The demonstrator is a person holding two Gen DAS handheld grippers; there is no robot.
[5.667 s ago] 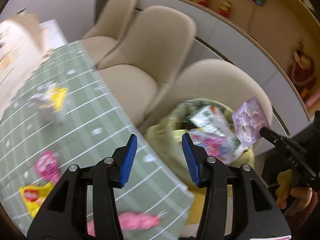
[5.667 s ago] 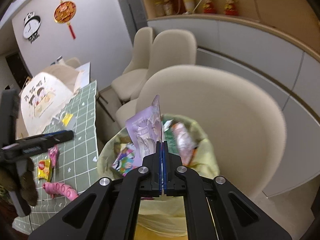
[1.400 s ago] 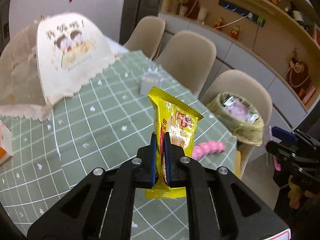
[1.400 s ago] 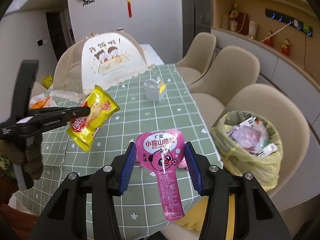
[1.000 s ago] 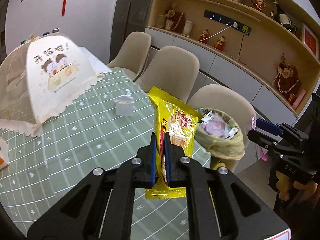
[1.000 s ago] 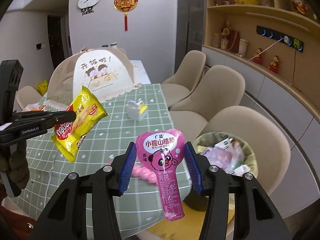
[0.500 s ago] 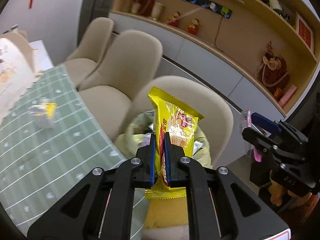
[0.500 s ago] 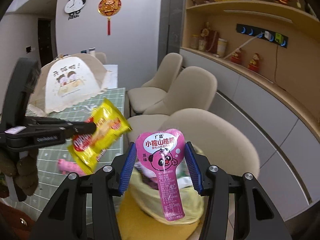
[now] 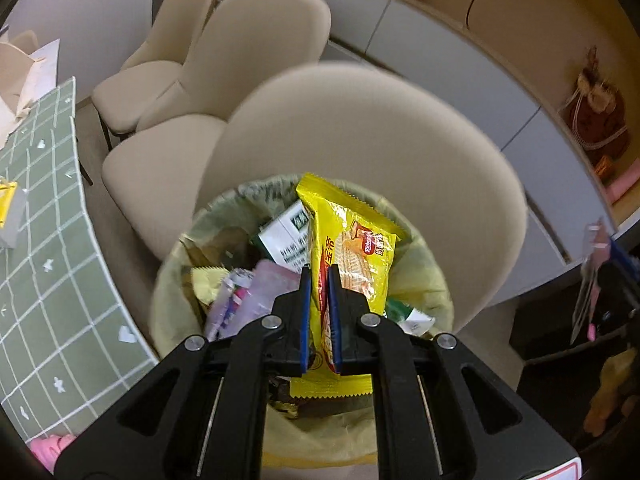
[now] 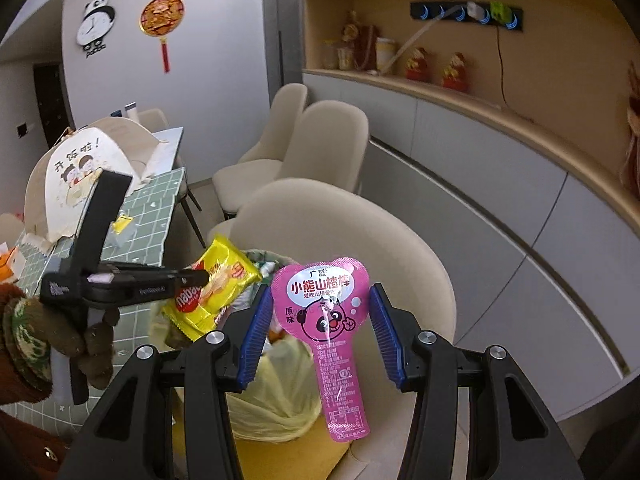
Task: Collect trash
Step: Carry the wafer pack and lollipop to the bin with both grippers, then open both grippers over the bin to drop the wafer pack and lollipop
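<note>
Left claw (image 9: 319,312) clenches yellow wrapper (image 9: 348,248) over bin (image 9: 420,280); right claw (image 10: 318,332) grips pink packet (image 10: 324,304).

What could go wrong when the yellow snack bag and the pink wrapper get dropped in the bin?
1. The trash bin already looks piled high, so the yellow snack bag in the left tool might slide off the heap and land outside.
2. The pink wrapper sits between the right tool's widely spread pads and hangs beside the bin, not clearly over it; released here, it might miss.
3. The bin stands on a chair, so a bump could tip it.
</note>
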